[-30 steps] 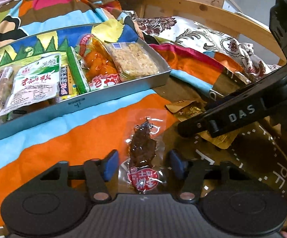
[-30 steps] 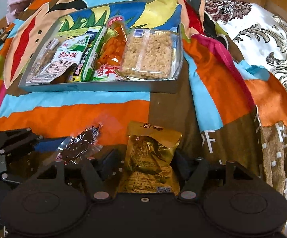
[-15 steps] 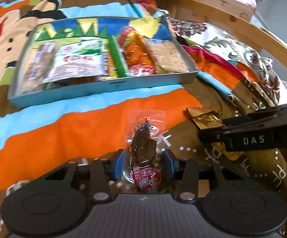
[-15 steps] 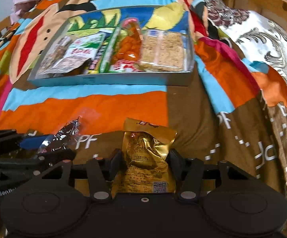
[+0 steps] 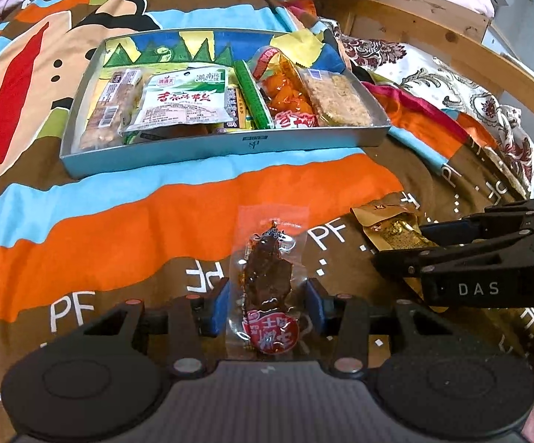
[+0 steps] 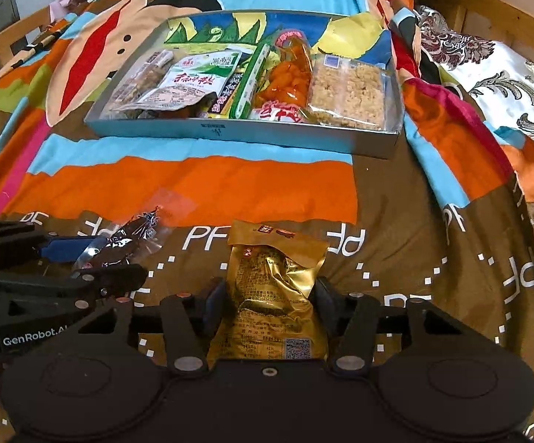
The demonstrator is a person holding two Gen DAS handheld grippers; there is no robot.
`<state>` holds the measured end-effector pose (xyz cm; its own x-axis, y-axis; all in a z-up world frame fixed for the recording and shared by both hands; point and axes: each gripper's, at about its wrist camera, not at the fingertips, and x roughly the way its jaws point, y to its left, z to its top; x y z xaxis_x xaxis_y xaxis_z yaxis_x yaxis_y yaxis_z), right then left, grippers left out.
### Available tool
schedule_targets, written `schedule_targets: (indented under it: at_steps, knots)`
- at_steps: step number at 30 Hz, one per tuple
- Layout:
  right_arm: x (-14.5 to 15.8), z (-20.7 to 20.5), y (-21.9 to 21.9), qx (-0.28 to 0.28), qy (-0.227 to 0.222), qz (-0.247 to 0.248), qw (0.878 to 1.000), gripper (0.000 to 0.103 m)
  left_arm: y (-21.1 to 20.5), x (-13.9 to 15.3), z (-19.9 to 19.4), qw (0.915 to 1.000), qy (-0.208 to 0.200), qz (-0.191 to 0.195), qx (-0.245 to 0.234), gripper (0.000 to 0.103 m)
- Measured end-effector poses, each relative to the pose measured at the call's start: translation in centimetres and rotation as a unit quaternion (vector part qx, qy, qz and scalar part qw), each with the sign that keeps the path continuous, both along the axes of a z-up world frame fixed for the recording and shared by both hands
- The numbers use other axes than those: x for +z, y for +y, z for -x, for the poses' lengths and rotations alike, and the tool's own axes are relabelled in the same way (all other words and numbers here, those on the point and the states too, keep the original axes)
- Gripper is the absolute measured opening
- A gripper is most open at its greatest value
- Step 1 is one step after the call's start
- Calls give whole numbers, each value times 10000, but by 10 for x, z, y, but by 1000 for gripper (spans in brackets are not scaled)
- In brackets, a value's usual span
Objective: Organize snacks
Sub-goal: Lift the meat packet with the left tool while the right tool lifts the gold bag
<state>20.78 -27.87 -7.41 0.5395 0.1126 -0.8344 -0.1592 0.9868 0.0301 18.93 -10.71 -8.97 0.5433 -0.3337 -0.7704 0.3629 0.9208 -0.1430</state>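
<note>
The far grey tray point(image 5: 226, 146) on the bed holds five snack packets. Left gripper point(image 5: 267, 308) clamps a dark jerky packet point(image 5: 267, 280); right gripper point(image 6: 268, 304) clamps a gold packet point(image 6: 278, 288).

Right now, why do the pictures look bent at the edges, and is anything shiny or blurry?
Left wrist view: the fisheye lens bows the tray and blackens the corners; the clear snack wrapper glints. Right wrist view: same bending; glare on the gold packet; the bedspread stays fairly sharp.

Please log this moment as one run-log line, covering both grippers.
left gripper: shut on clear dark-snack packet | right gripper: shut on gold foil packet | grey snack tray: ahead, part-filled
</note>
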Motion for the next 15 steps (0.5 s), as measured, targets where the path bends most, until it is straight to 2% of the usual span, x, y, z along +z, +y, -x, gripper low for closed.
schedule_targets:
  at_steps: [5,11,15]
  knots:
    - [-3,-1,1,0,24,33,10000,59,-1,-1,-1,10000,22,18,-23,52]
    - [-1,4,5,-84,-94,160,9998,53,-4,-1,1,9999,-25,-73,-77,51]
    - [4,14,8,-138,-232,202,9994,52,0,4,4,9999,-91,74,-19,50]
